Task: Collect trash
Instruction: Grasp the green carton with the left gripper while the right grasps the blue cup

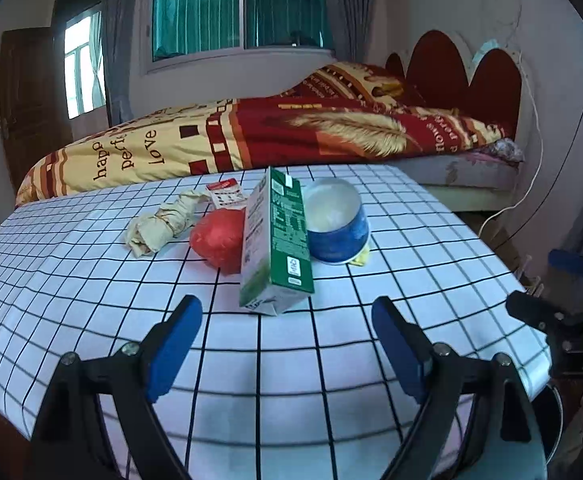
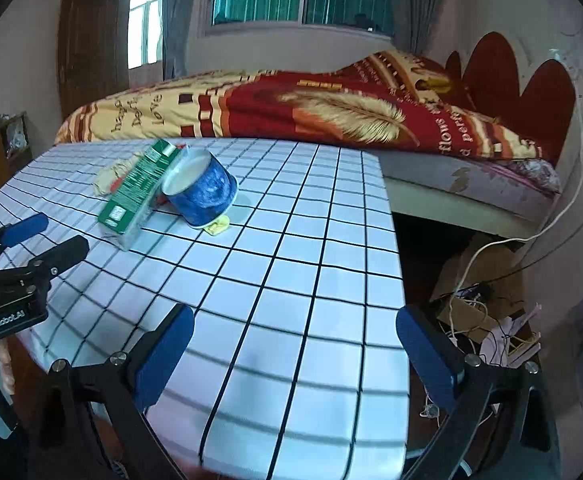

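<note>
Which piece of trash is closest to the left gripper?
The green carton, standing just ahead of the left gripper. The blue cup, red ball and crumpled paper sit farther back.

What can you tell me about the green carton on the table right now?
The green carton looks like a paperboard drink box, green on one side with white print, pale on another. It lies tipped on the checked tablecloth, gabled end nearest the left gripper. The red crumpled bag and blue paper bowl flank it closely; no gripper touches it.
</note>
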Tool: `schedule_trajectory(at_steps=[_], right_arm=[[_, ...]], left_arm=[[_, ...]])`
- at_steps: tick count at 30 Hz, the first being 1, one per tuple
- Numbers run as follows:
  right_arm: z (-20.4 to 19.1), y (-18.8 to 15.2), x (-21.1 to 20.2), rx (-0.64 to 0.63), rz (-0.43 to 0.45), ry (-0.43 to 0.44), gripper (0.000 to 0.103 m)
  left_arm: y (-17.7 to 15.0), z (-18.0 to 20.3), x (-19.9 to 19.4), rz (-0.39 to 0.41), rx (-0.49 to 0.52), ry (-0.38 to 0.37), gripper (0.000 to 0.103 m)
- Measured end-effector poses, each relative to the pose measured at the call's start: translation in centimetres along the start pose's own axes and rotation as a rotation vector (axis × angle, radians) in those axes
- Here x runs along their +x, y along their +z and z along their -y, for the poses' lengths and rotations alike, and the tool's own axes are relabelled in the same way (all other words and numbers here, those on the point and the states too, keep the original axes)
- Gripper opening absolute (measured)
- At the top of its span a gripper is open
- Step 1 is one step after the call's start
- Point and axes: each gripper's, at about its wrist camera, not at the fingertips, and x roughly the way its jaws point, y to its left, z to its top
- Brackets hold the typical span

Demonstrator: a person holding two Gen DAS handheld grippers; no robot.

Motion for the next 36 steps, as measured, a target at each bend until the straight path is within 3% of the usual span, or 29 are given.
schedule_trajectory(at_steps=[3,9,13,17,26,32,36], right_arm=[[0.2,0.6,2.7,-0.005,-0.035,0.010,0.094],[0.5,1.6,6.3,0.007,-0.063,0.044,0.092],[0.2,2.1,7.9,0.006,-0.080,0.071,0.091],[-0.7,3.1,8.3,-0.016,-0.082,0.099,0.087],[-4.9,4.9,9.9,-0.082,-0.064,0.160,0.087],[-8.1,7.0,11.1,-0.160,-0.031,0.107,0.088],[-9.7,8.7,12.5,-0.195,-0.028,0.084,0.089]], left_arm=[[0.4,0.2,1.9,-0.023,0.007,0.002,0.085],[1.3,0.7,5.3,-0.076,0.039,0.029,0.074],[1.4,0.3,6.5,-0.107,0.035,0.016,0.053],[1.4,-1.2,5.5,-0.075,-0.002,-0.045,0.046],[2.3,-4.0,1.8,0.027,-0.059,-0.075,0.043],[2.9,-6.4,1.3,0.053,-0.096,-0.056,0.043],[2.5,-7.7,1.9,0.025,-0.121,-0.044,0.043]])
